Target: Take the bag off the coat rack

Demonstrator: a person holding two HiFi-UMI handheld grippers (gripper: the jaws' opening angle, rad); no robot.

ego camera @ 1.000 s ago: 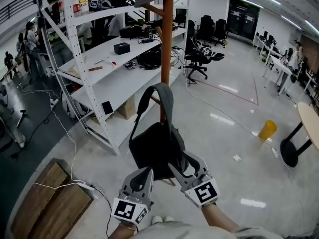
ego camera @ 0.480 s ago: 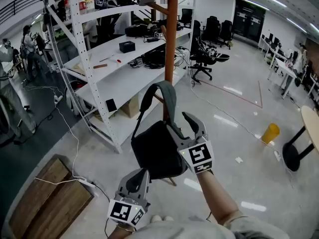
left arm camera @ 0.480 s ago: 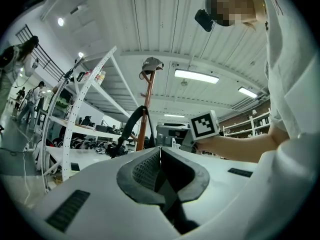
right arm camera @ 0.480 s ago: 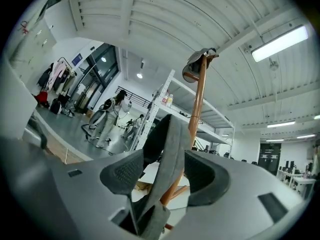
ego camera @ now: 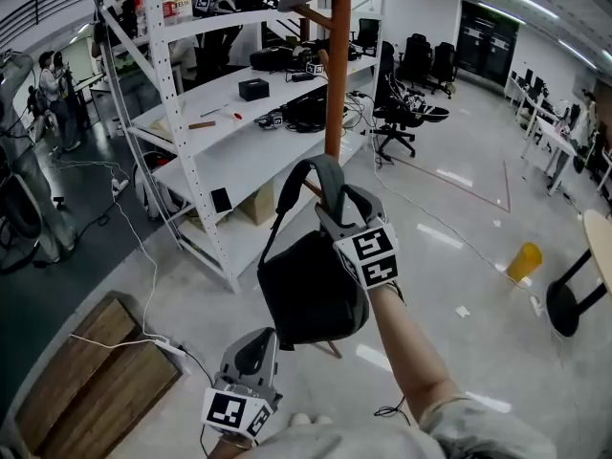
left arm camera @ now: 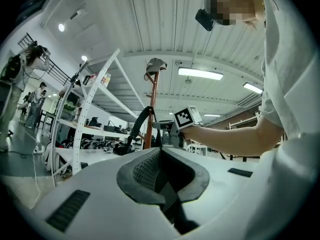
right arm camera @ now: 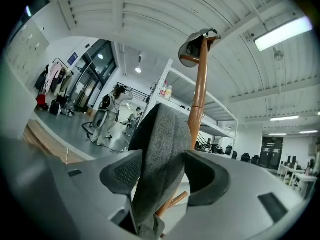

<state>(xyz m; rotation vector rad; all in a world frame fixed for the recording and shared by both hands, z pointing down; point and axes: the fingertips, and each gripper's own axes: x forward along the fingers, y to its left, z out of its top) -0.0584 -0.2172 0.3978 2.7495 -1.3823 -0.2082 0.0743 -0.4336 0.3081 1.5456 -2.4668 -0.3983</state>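
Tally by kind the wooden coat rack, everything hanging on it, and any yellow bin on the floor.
Wooden coat rack: 1
Bag: 1
Hat: 1
Yellow bin: 1
Total: 4

Head camera: sat high, looked forward and steeply down over floor (ego camera: 459, 256). White shelving (ego camera: 191, 151) at left, coat rack pole (ego camera: 336, 75) ahead, left gripper (ego camera: 260, 340) at bottom edge, right gripper (ego camera: 342, 204) mid-frame.

Left gripper camera: rode low, faced level along its closed jaws toward pole, from farther back, right gripper in sight ahead.

Right gripper camera: sat very near bag strap (right arm camera: 160, 154), which filled gap between just-opened jaws, pole close behind.

All three views shared pole, shelving, strap.
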